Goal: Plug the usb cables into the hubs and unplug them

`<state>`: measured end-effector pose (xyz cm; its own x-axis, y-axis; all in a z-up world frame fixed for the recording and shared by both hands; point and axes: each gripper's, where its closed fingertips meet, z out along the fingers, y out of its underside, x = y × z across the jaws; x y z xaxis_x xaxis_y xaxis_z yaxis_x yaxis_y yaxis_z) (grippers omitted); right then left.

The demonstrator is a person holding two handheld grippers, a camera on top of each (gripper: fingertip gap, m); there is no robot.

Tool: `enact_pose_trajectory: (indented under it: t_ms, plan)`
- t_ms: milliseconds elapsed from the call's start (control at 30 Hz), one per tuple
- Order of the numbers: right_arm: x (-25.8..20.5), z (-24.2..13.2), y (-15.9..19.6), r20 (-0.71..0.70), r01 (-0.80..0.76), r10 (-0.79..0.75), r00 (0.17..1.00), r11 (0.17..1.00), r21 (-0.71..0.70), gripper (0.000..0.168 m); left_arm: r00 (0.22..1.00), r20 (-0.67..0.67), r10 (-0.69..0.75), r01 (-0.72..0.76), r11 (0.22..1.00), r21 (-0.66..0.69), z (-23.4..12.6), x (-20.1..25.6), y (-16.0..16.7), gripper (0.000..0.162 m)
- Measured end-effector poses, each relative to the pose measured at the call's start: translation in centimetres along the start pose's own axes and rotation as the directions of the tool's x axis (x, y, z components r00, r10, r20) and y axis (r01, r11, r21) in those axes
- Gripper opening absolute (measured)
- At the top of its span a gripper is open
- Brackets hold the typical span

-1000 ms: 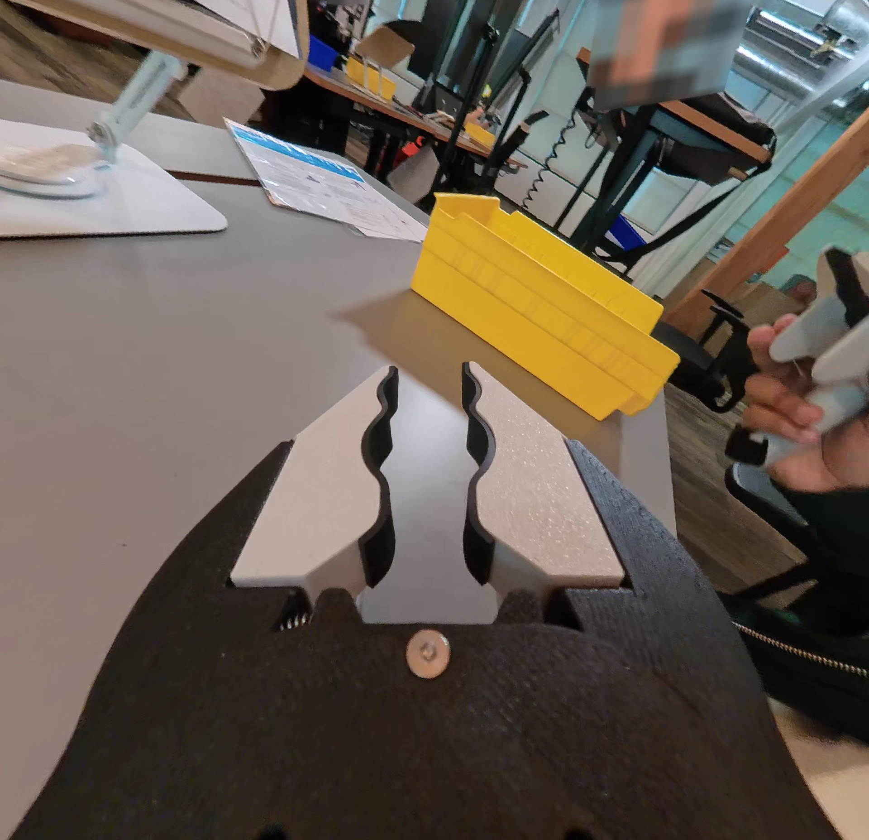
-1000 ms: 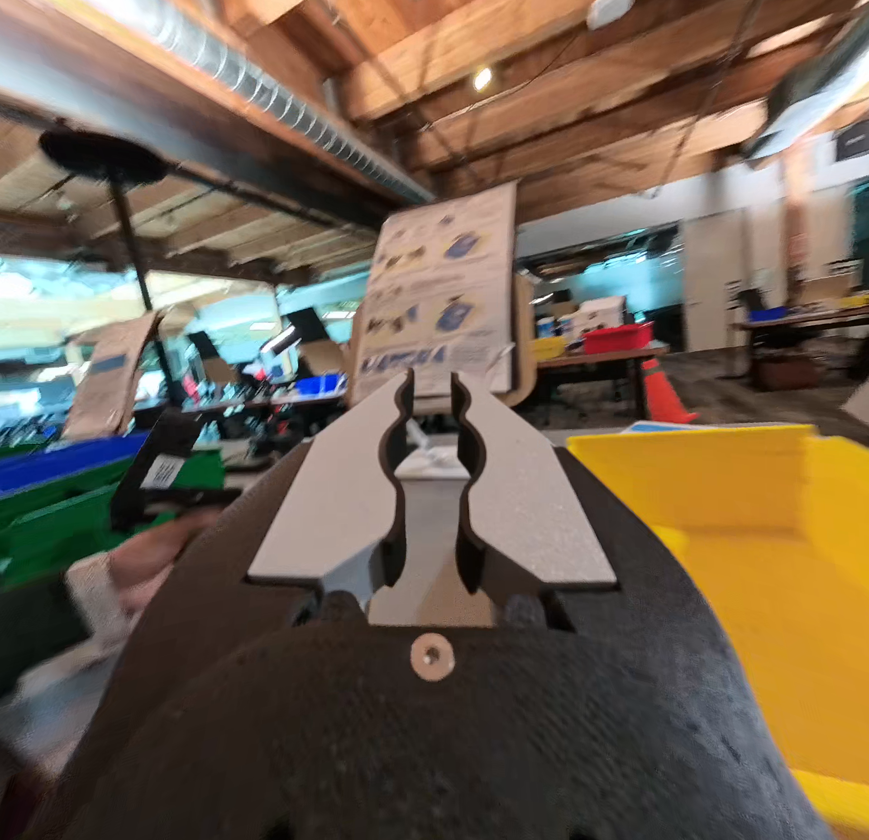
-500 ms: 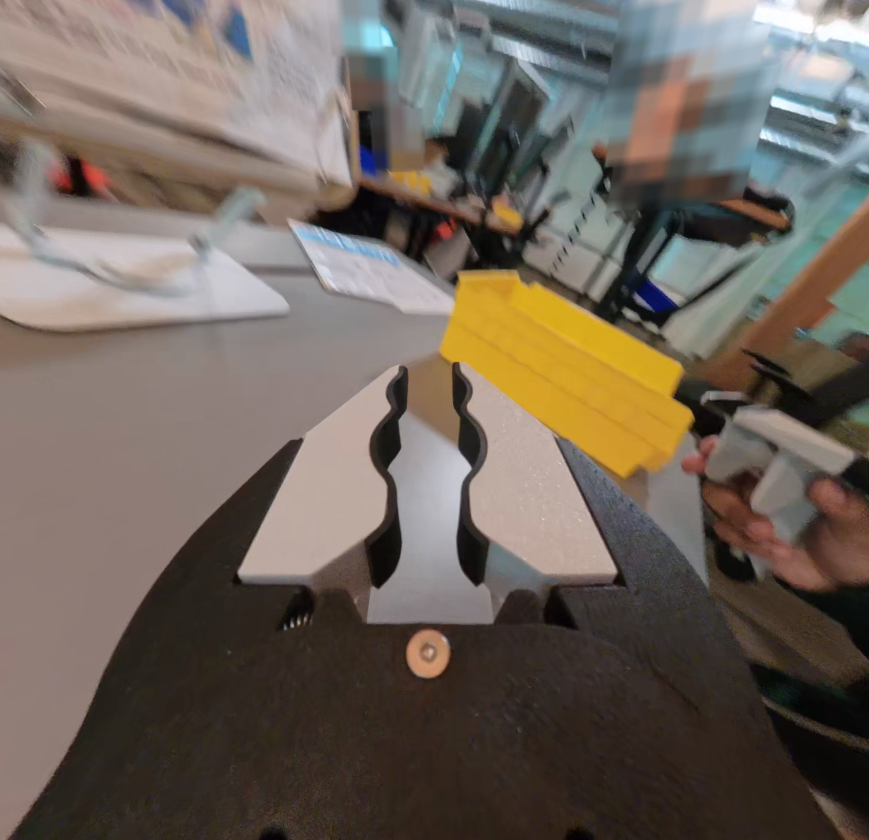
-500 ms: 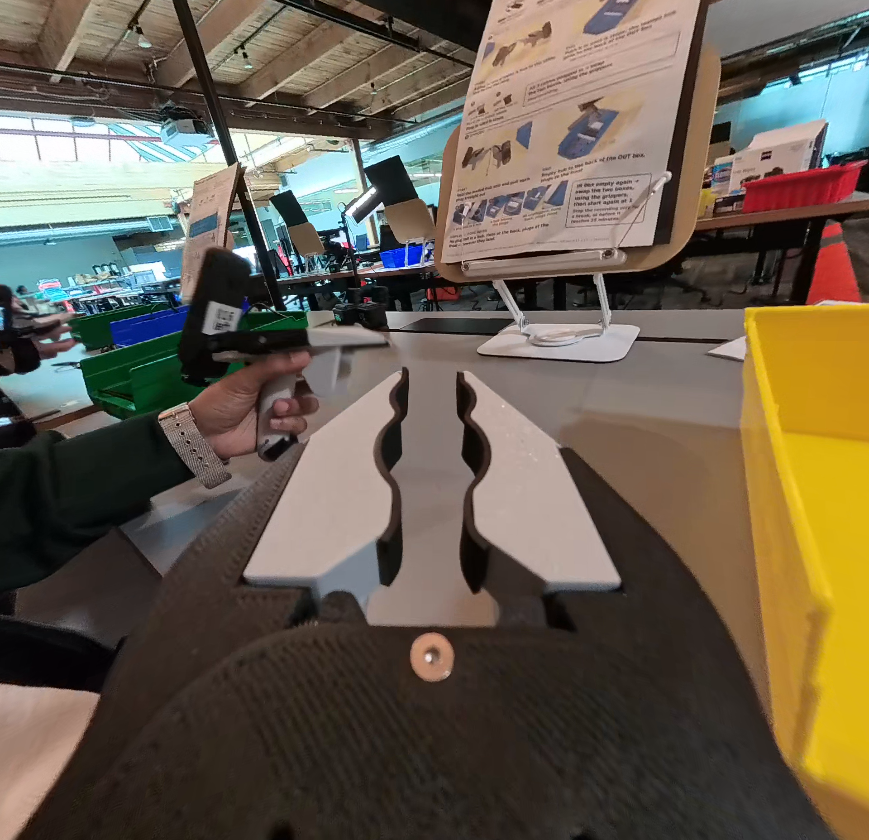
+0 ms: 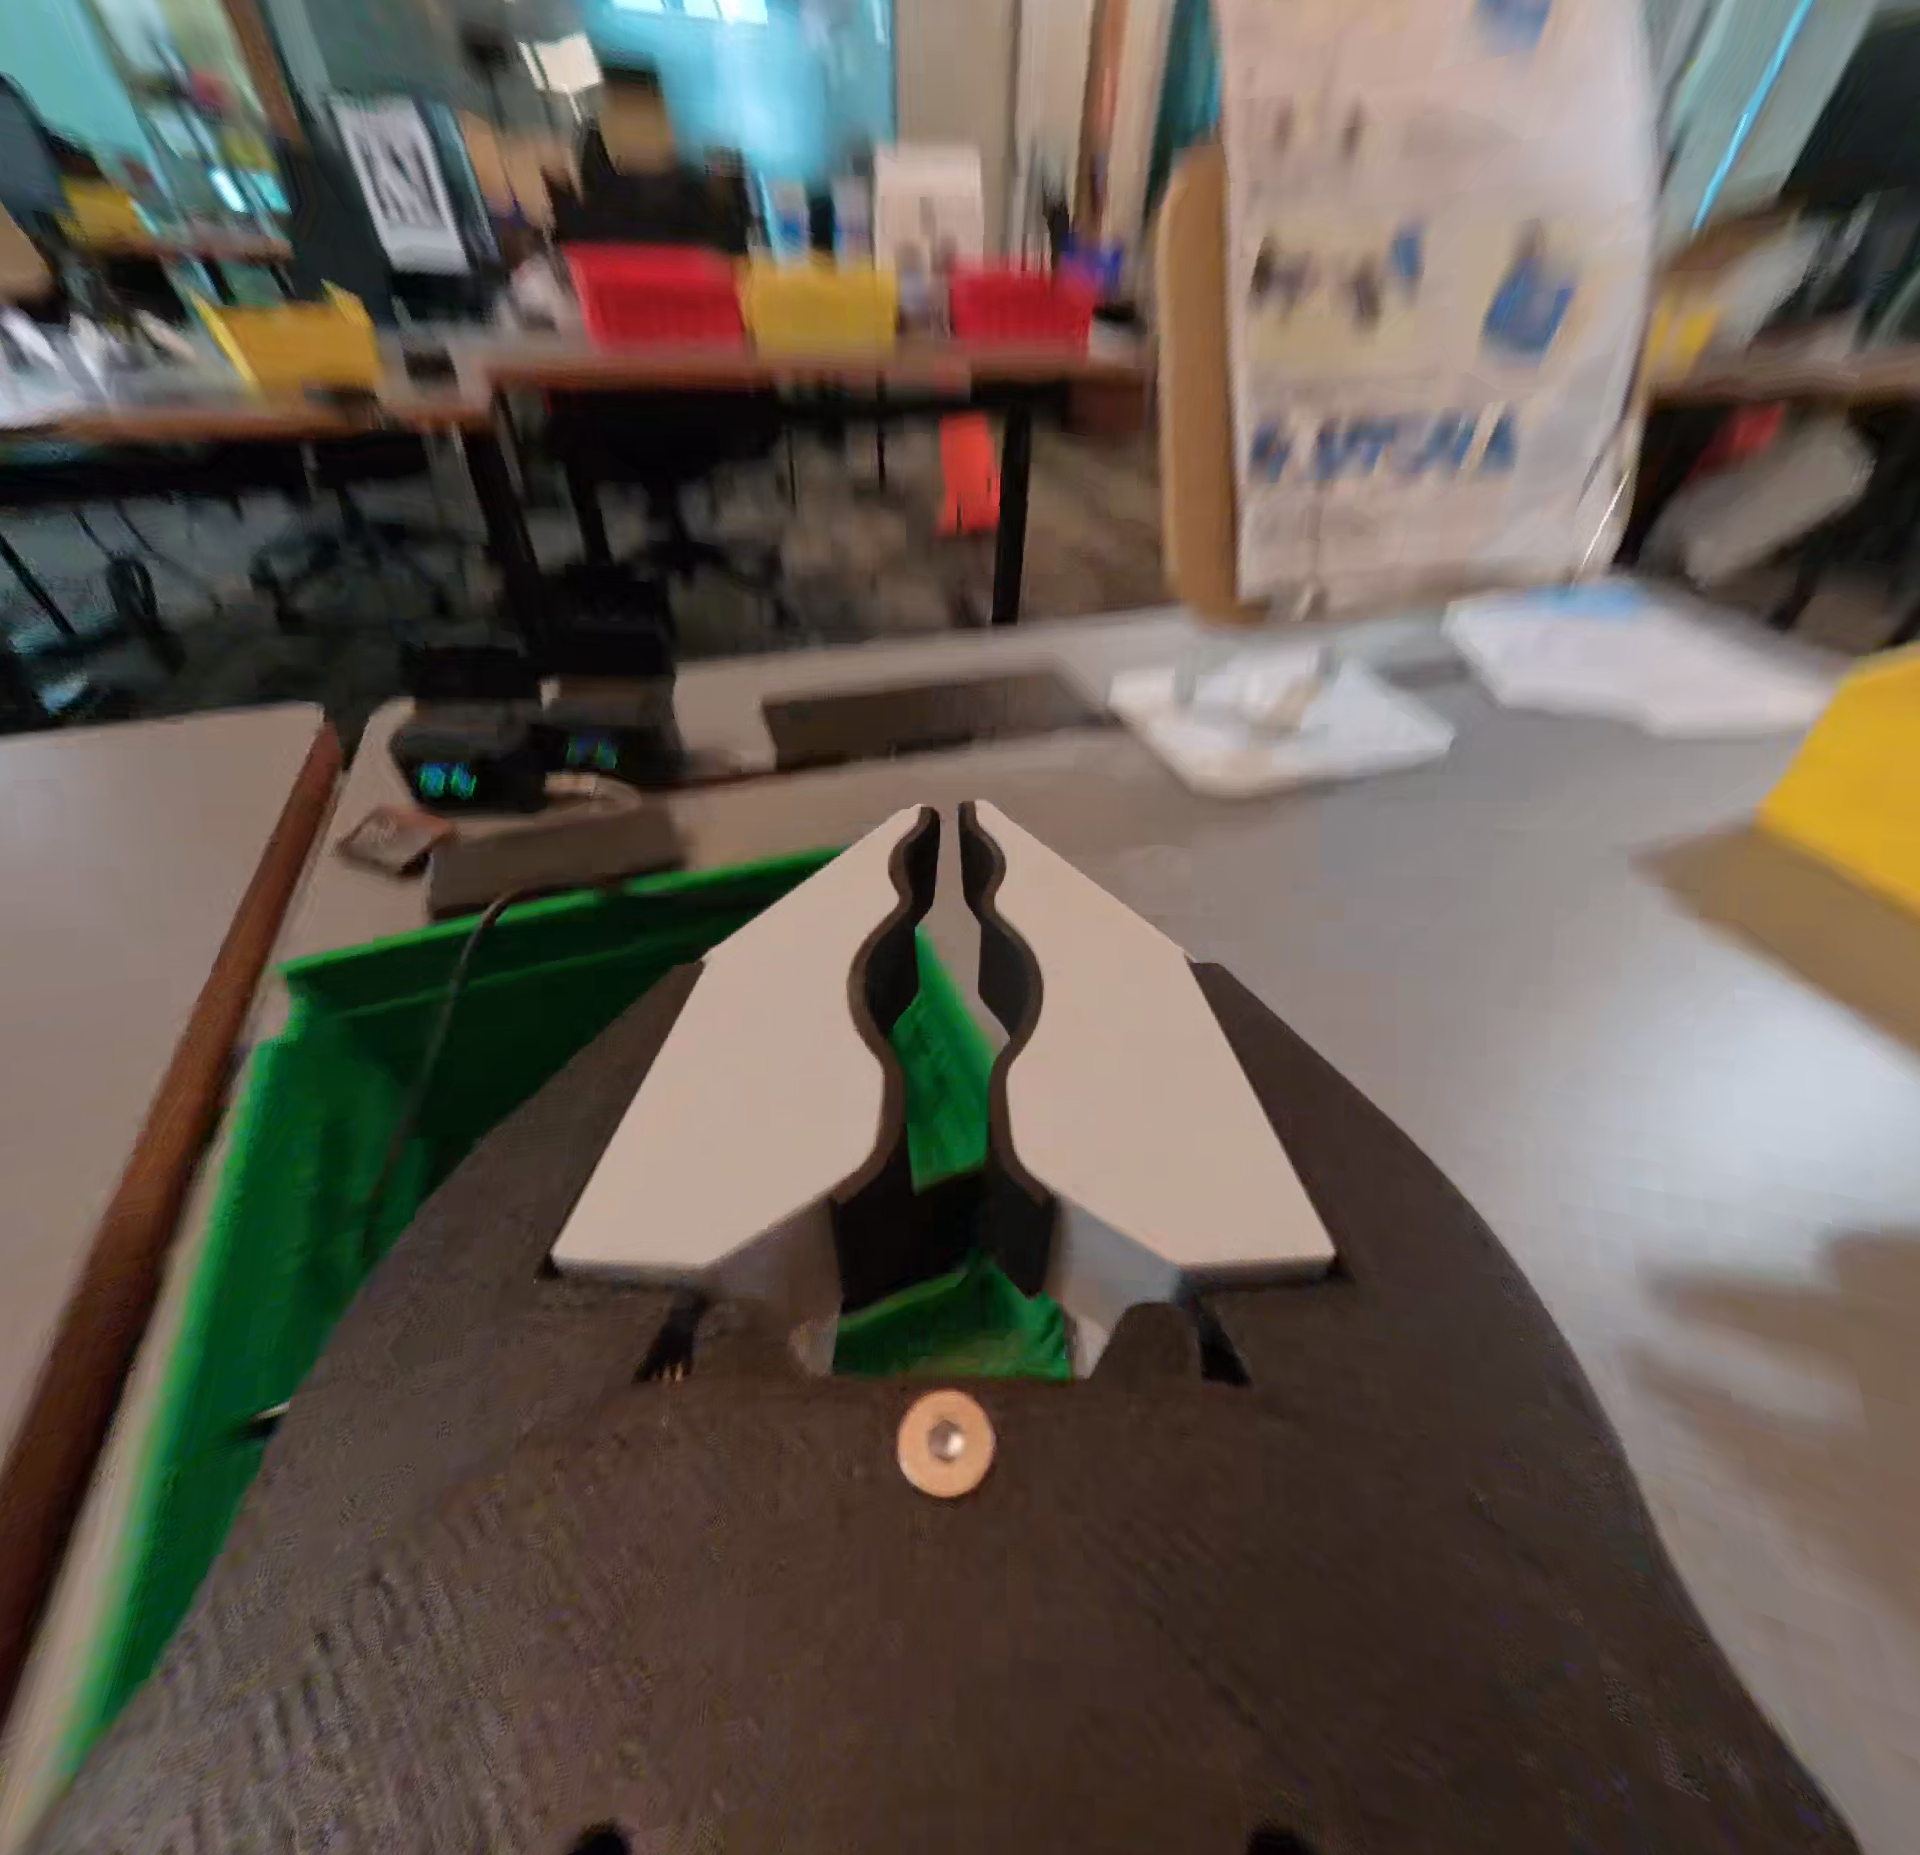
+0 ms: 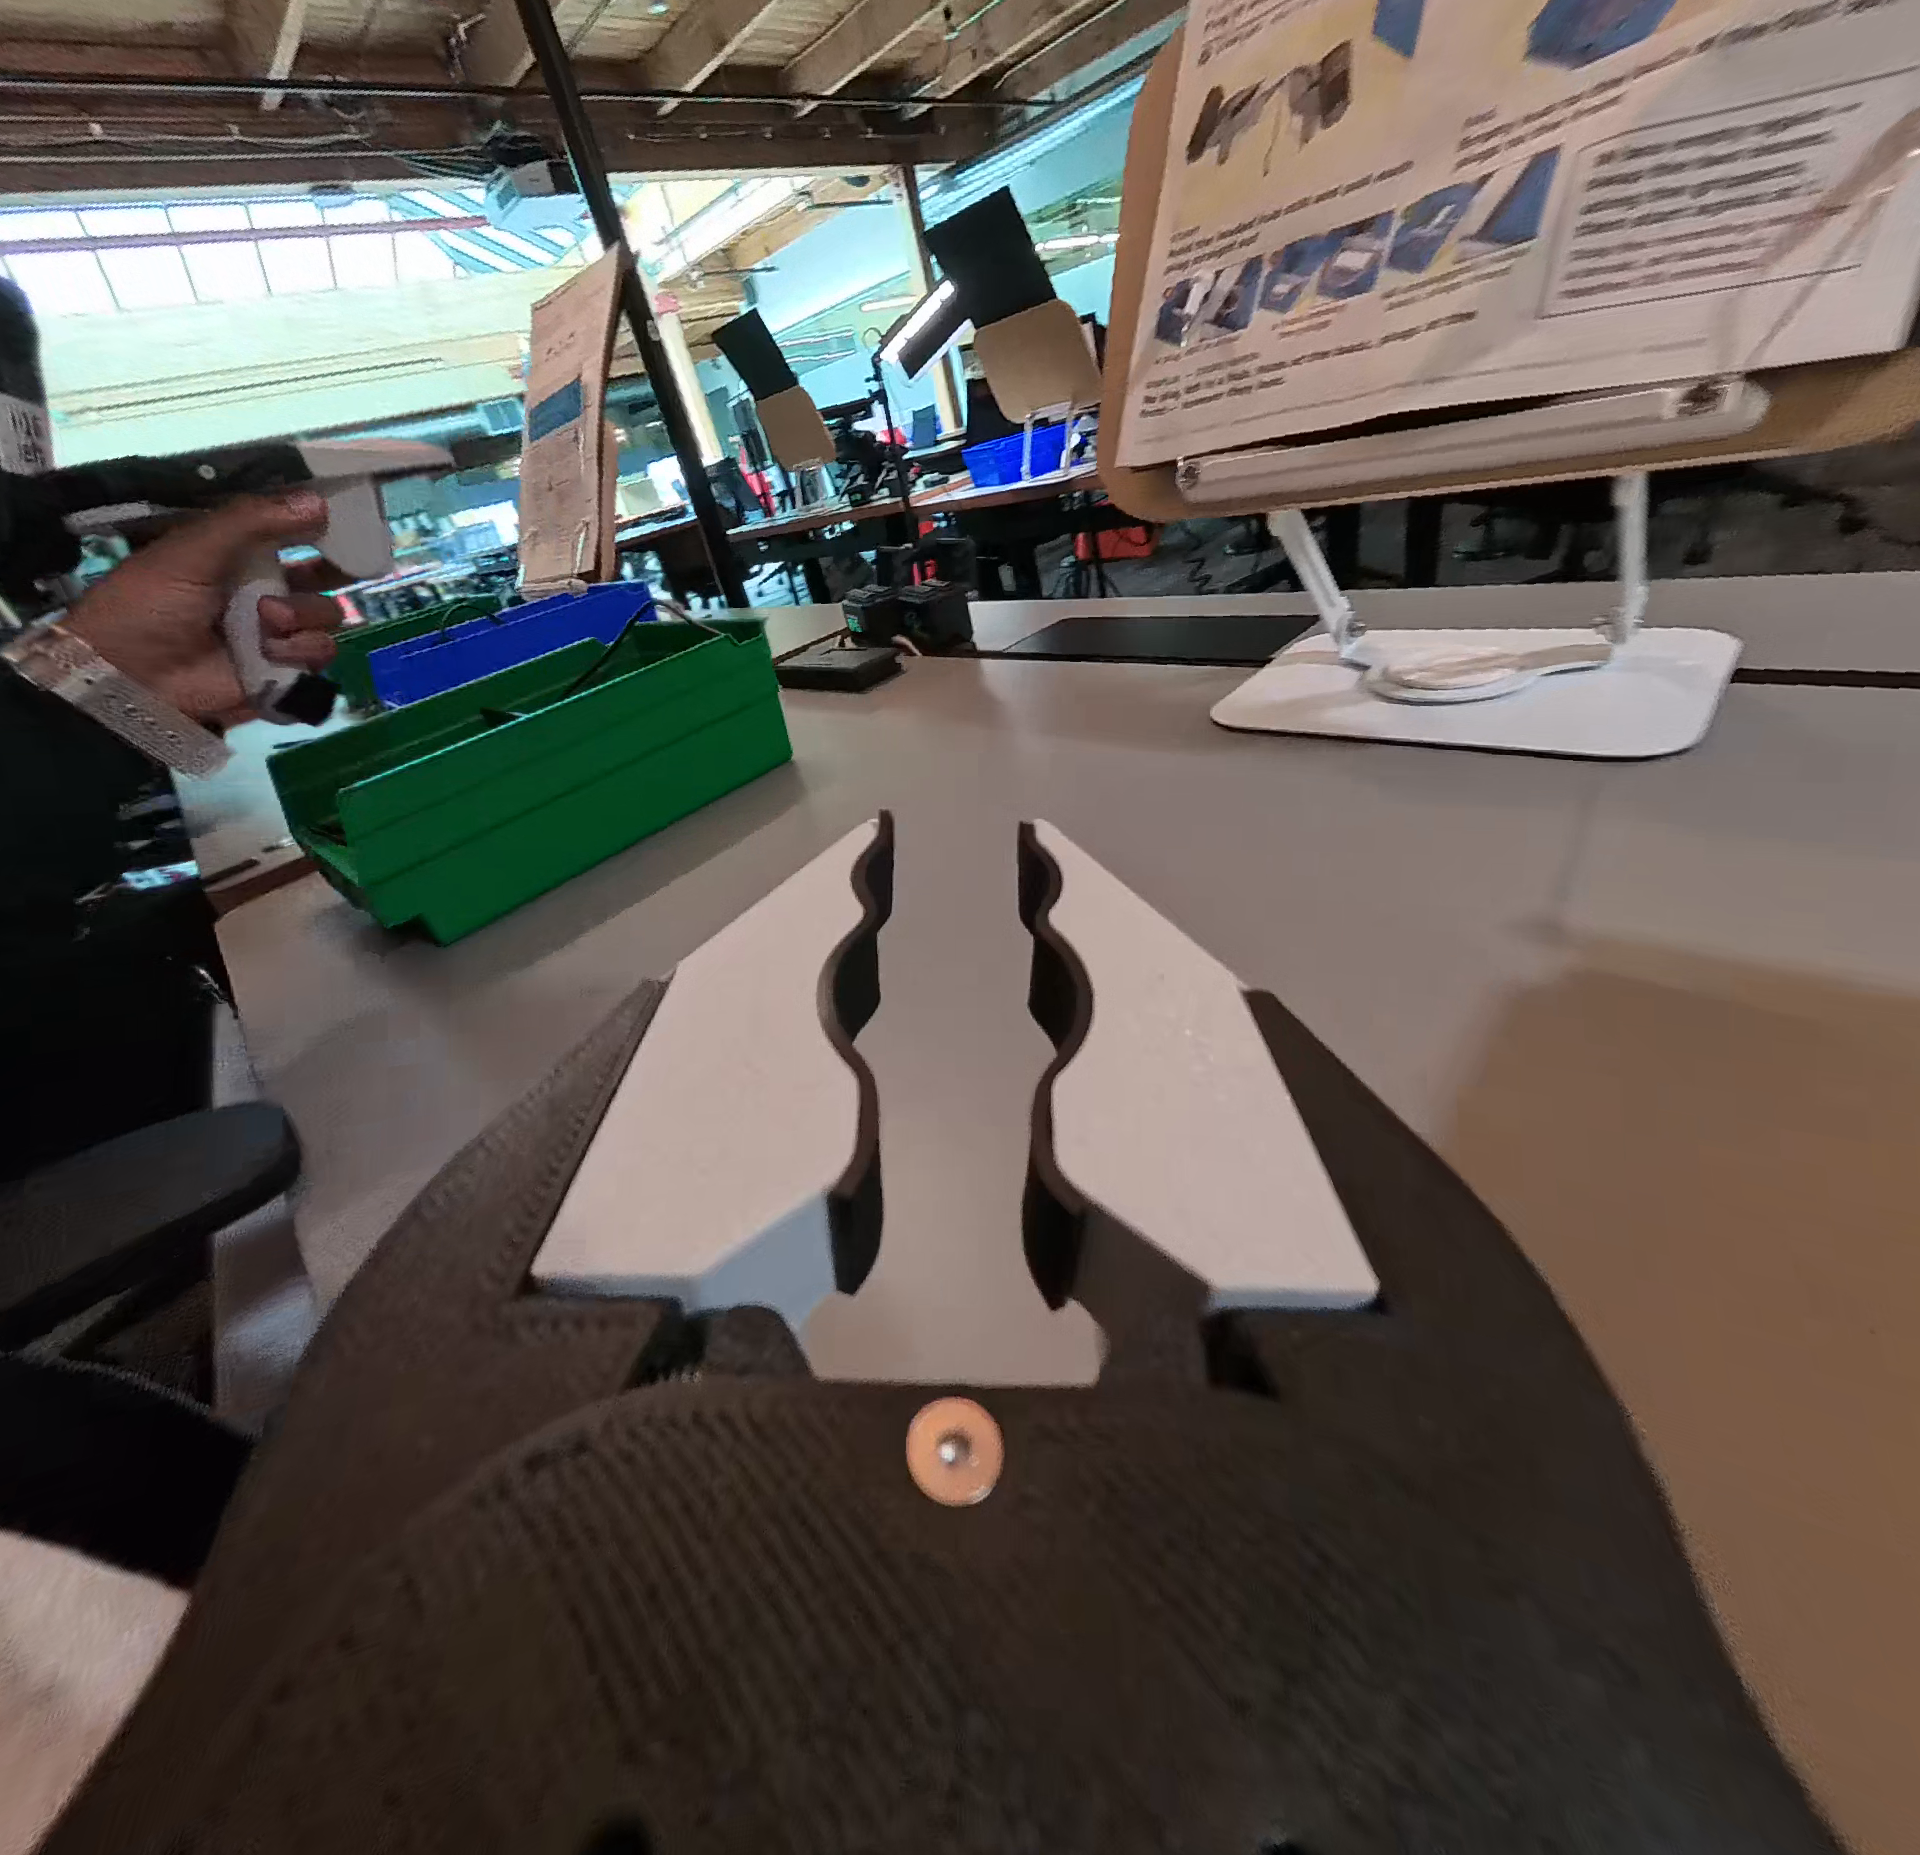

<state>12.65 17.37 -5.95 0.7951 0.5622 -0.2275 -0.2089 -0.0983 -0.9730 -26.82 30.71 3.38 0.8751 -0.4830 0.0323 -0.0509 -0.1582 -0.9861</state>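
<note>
My left gripper (image 5: pixel 945 820) hangs over a green bin (image 5: pixel 343 1099) at the table's left edge, with its fingers nearly together and nothing between them. A black cable (image 5: pixel 447 1016) runs into that bin. The view is blurred and no hub can be made out. My right gripper (image 6: pixel 956 839) is open and empty, low over the bare grey table (image 6: pixel 1351 870). In the right wrist view the green bin (image 6: pixel 540 777) lies to the left with a black cable (image 6: pixel 613 652) rising from it. The left gripper, held in a hand (image 6: pixel 312 517), is above and behind it.
A blue bin (image 6: pixel 499 642) stands behind the green one. An instruction board on a white stand (image 6: pixel 1475 683) is at the back right, with a black mat (image 6: pixel 1153 636) and small black devices (image 6: pixel 904 610) beside it. A yellow bin (image 5: pixel 1860 818) sits right. A chair arm (image 6: pixel 135 1203) is left.
My left gripper has swung left, from facing the yellow bin to over the green bin, and its fingers have closed. My right gripper has tipped down toward the table and stays open.
</note>
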Motion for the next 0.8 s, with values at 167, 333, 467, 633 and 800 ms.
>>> enact_pose_trajectory:
  t_ms: [167, 333, 467, 633, 800]
  plan:
    - [-0.5, 7.2, 0.8, 0.109, -0.037, 0.045, 0.993, 0.997, -0.074, 0.025, 0.938, -0.189, 0.289, -0.345, 0.803, -0.486, 0.9, -4.5, 7.8, 0.005]
    - [-1.5, 12.8, 1.7, 0.205, -0.091, 0.123, 0.971, 0.983, -0.157, 0.029, 0.908, -0.336, 0.25, -0.411, 0.685, -0.601, 4.8, -5.7, 11.1, 0.008]
    - [-1.8, 15.3, 1.9, 0.228, -0.072, 0.111, 0.967, 0.982, -0.173, 0.03, 0.861, -0.494, 0.122, -0.489, 0.464, -0.738, 5.3, -5.1, 15.8, 0.014]
    - [-1.4, 16.3, 2.9, 0.229, -0.041, 0.087, 0.97, 0.979, -0.2, 0.03, 0.788, -0.602, 0.128, -0.611, 0.287, -0.738, 5.5, -5.8, 19.5, 0.005]
    - [-1.0, 16.0, 3.2, 0.225, -0.051, 0.098, 0.969, 0.977, -0.206, 0.029, 0.823, -0.565, 0.057, -0.556, 0.279, -0.783, 5.7, -4.7, 20.7, 0.004]
